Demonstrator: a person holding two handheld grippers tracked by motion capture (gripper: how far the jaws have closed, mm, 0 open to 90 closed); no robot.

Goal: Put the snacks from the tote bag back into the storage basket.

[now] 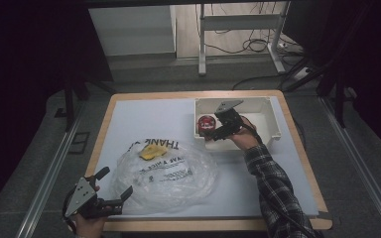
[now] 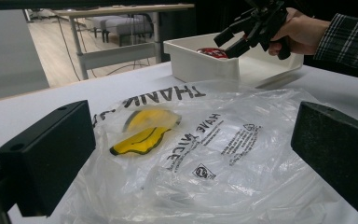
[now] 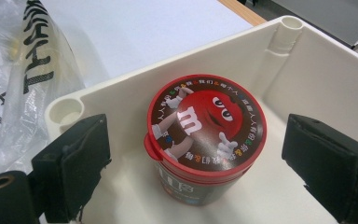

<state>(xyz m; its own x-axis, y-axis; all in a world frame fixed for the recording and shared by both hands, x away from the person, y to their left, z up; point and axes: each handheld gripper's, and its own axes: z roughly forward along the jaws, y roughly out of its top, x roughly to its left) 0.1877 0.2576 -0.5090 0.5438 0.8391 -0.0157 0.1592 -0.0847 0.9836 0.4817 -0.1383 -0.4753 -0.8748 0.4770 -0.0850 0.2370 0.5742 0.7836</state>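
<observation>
Right gripper [image 3: 196, 154] hovers, jaws open, over the red candy tub [image 3: 205, 135] in the white bin [image 1: 273, 119]; left gripper [image 1: 113, 186] gapes near the plastic bag [image 1: 178, 173].

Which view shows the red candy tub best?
The right gripper view: the tub stands upright in a corner of the white bin, its lid print sharp, between the open jaws of the right gripper. In the high view it is a small red spot. The left gripper view catches a red sliver above the bin wall.

Open tongs [image 2: 193, 154], plastic bag [image 2: 205, 149], perhaps a yellow packet [image 2: 142, 133]
</observation>
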